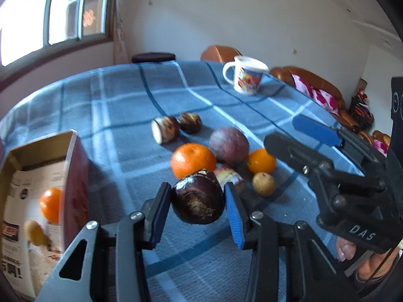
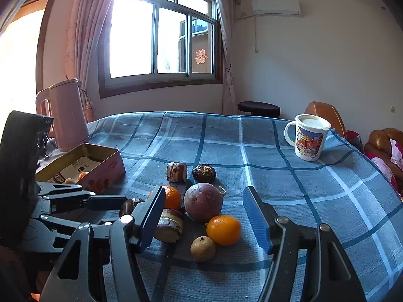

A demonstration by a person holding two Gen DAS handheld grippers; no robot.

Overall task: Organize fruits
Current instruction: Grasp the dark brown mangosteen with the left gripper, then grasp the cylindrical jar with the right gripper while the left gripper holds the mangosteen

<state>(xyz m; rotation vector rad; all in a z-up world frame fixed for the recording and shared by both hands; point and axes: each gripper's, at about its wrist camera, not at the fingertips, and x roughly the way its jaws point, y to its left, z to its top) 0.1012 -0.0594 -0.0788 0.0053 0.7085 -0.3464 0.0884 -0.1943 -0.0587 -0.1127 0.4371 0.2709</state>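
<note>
My left gripper (image 1: pixel 197 201) is shut on a dark brown, chestnut-like fruit (image 1: pixel 197 198), with both blue pads against its sides, just above the plaid cloth. Behind it lie two oranges (image 1: pixel 192 159) (image 1: pixel 260 161), a round purple fruit (image 1: pixel 229 146), a small yellowish fruit (image 1: pixel 263 183) and several cut brown pieces (image 1: pixel 165 128). An open red tin (image 1: pixel 75 176) at the left holds an orange (image 1: pixel 51 207) and a yellowish fruit (image 1: pixel 35 231). My right gripper (image 2: pixel 203 193) stands open, nothing between its pads, in front of the purple fruit (image 2: pixel 202 201) and an orange (image 2: pixel 223 229).
A printed white mug (image 2: pixel 309 138) with a lid stands at the far right of the table (image 2: pixel 314 201). A pink kettle (image 2: pixel 65 115) stands behind the tin (image 2: pixel 100 173). Brown chairs and a dark stool sit past the far edge.
</note>
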